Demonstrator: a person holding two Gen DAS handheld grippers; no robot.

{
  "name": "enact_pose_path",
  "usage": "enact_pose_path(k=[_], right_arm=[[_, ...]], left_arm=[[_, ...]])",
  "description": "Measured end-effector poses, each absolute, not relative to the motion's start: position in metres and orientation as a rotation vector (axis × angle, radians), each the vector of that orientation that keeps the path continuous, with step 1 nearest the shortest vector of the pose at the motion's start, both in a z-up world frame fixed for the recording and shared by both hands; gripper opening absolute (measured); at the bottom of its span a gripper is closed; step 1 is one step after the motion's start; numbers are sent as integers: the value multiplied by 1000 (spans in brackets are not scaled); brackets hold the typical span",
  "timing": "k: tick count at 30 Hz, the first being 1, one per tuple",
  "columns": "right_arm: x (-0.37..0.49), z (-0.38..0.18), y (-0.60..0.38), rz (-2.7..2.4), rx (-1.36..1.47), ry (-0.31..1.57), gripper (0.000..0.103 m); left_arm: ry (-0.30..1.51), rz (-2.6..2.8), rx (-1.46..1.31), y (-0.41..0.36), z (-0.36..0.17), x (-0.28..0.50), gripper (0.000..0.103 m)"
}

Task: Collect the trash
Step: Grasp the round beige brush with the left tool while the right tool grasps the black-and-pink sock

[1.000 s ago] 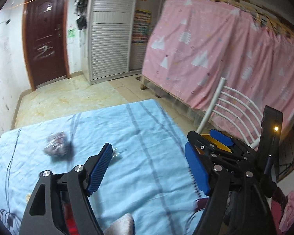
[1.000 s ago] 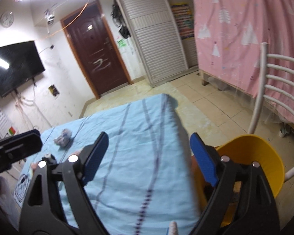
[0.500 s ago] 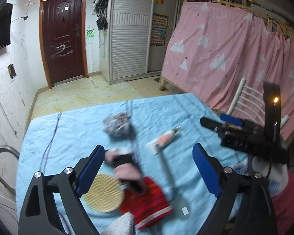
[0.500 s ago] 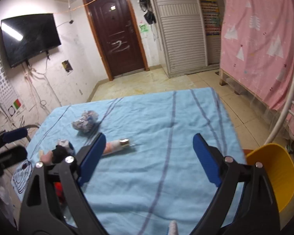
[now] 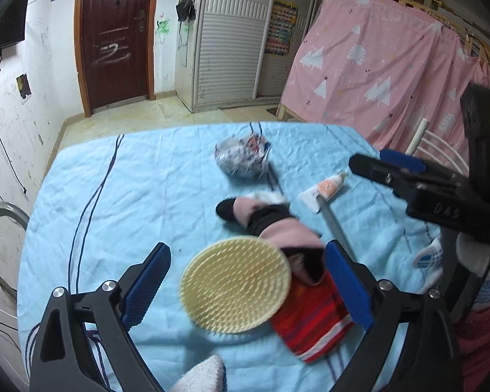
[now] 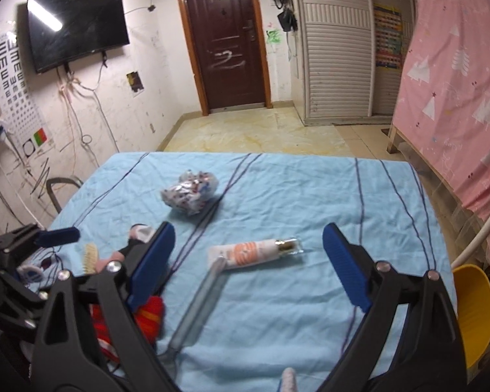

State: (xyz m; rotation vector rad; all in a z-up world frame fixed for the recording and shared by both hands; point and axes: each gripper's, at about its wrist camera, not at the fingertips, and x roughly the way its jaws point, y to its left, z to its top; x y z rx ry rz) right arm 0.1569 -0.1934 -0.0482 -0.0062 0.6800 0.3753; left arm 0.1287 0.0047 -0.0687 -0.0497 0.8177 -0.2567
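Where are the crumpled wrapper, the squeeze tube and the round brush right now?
crumpled wrapper (image 6: 190, 196), right wrist view, middle of the wad.
squeeze tube (image 6: 250, 251), right wrist view, on its orange-printed body.
round brush (image 5: 235, 282), left wrist view, centre of its bristled face.

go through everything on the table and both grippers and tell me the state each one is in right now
Left gripper: open, fingers empty, jaws just been opening.
Right gripper: open, empty, just been opening.
Crumpled wrapper: balled up, lying loose.
Tube: capped, lying flat.
Round brush: bristles up.
Pink and black sock: lying crumpled.
Red striped cloth: flat, under the brush.
Door: closed.
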Motion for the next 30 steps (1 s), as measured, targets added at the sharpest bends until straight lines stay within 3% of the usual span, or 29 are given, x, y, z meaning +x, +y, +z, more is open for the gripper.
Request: enact_pose_path(k=[12,14,15,16,30], right_arm=[[162,-53,-149,464,-39,730,90],[163,-54,-141,477,-38,738,90],[163,-54,-138,483,-39,742,90],[163,-55,-136,487,-40,745,90],[164,-66,-107,536,-80,813,90]], left_arm=[[882,-357,-108,17,-90,136,86],[889,-387,-119,16,-92,137,79],[892,-405,-121,16,-93,136,69],[893,-409,-121,15,-94,136,65],[838,-317,-136,49,-81,106,65]])
